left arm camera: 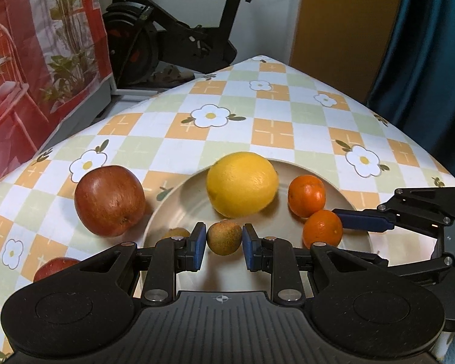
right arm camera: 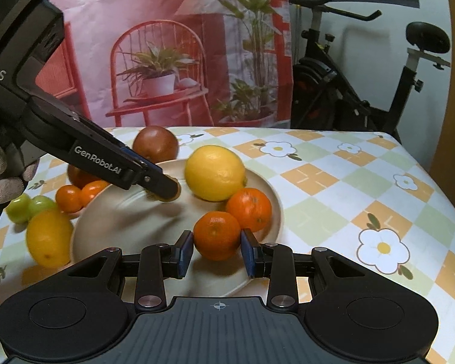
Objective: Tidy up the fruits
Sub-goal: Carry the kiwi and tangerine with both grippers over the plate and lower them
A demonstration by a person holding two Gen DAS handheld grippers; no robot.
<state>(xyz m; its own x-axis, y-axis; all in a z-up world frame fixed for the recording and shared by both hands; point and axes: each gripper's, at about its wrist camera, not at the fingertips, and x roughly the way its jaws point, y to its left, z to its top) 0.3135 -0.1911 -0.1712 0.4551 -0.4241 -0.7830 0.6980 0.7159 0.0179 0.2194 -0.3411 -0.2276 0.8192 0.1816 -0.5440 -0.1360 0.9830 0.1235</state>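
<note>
Already both tongs work over the plate (left arm camera: 166, 203): left tongs (left arm camera: 224, 239) narrowly bracket a small brown fruit (left arm camera: 224, 238), right tongs (right arm camera: 217, 250) straddle a tangerine (right arm camera: 216, 235), presumably gathering fruit together there.

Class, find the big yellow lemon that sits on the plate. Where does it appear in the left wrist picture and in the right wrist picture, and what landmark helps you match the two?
Left wrist view: the lemon lies just above centre, at the plate's far side.
Right wrist view: the lemon lies near the centre, above the two oranges.
Shared landmark: the orange beside it on the plate.
</note>
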